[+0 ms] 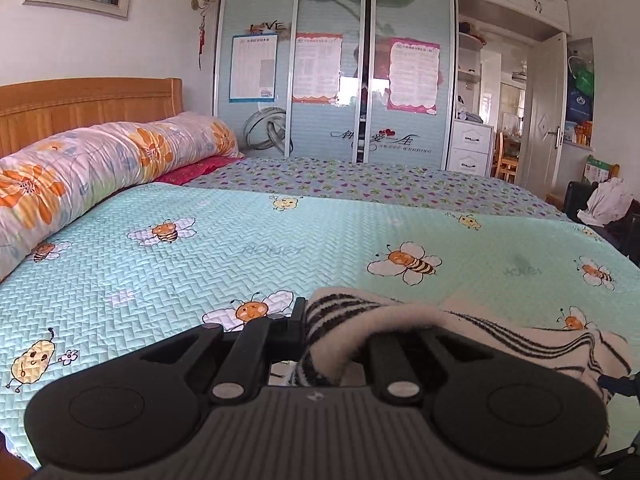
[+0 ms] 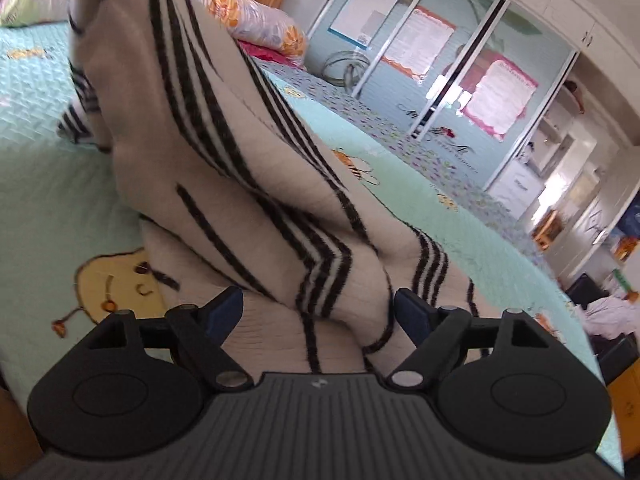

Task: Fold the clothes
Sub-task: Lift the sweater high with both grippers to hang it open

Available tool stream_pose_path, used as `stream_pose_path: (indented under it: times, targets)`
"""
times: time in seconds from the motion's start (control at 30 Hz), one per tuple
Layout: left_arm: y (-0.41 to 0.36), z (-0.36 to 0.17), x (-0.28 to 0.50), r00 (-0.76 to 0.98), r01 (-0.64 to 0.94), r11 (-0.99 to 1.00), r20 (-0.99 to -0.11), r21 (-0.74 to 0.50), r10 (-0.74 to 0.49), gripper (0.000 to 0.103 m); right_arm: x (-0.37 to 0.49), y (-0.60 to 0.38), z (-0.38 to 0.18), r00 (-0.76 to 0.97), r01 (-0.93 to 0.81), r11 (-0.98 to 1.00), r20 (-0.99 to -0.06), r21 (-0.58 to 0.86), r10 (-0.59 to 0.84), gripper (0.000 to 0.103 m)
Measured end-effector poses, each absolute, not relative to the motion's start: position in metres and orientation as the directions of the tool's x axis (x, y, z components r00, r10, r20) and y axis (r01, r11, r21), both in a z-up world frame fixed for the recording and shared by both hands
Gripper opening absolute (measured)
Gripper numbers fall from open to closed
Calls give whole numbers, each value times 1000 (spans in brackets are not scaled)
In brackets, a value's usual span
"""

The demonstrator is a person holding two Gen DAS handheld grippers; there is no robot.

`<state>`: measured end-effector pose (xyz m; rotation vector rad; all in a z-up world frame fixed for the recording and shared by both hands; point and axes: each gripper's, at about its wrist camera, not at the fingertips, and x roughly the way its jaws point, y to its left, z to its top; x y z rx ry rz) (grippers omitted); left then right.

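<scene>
A cream garment with black stripes (image 1: 404,314) is bunched over my left gripper (image 1: 334,320), which is shut on a fold of it just above the bee-print bed cover (image 1: 240,240). The cloth hides the gripper's right finger. In the right wrist view the same garment (image 2: 224,152) rises in a tall fold toward the upper left, while its lower part lies on the bed cover (image 2: 40,168). My right gripper (image 2: 318,300) stands wide open. The garment lies between its blue fingertips (image 2: 228,308) and the pads do not press on it.
A rolled floral quilt (image 1: 100,160) lies along the wooden headboard (image 1: 80,100) at the left. Beyond the bed stand a sliding-door wardrobe (image 1: 332,80) and an open door (image 1: 548,120). A white heap of cloth (image 1: 608,200) sits off the bed's right edge.
</scene>
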<state>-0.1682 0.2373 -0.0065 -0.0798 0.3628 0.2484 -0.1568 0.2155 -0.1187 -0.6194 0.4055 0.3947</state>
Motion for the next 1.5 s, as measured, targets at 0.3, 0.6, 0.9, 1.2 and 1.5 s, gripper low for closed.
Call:
stream_pose_path:
  times: [0.3,0.6,0.9,1.2,1.5]
  targets:
    - [234,35,-195,936,-262,965,-247,-12,251,10,-139,215,-98,857,-449,815,-435,-367,276,22]
    - [233,79,-201,954,-261,965,-147,17,260,10,-152,177,25,964,-265,907,-109,-326,243,17]
    - [223,101,-217,973,-211,977,-94,21,212,10,-166,157,69,979,-175,921,36,-347,199,17]
    - [216,132,-236,979,-204,978,-3,50,204,10,-196,153,104,963,-138,902,159,-408,220,17]
    - [197,204,-227,967,-206,971,178,122,183,11,-207,130,159,934,-155,926,254,-344,251,17]
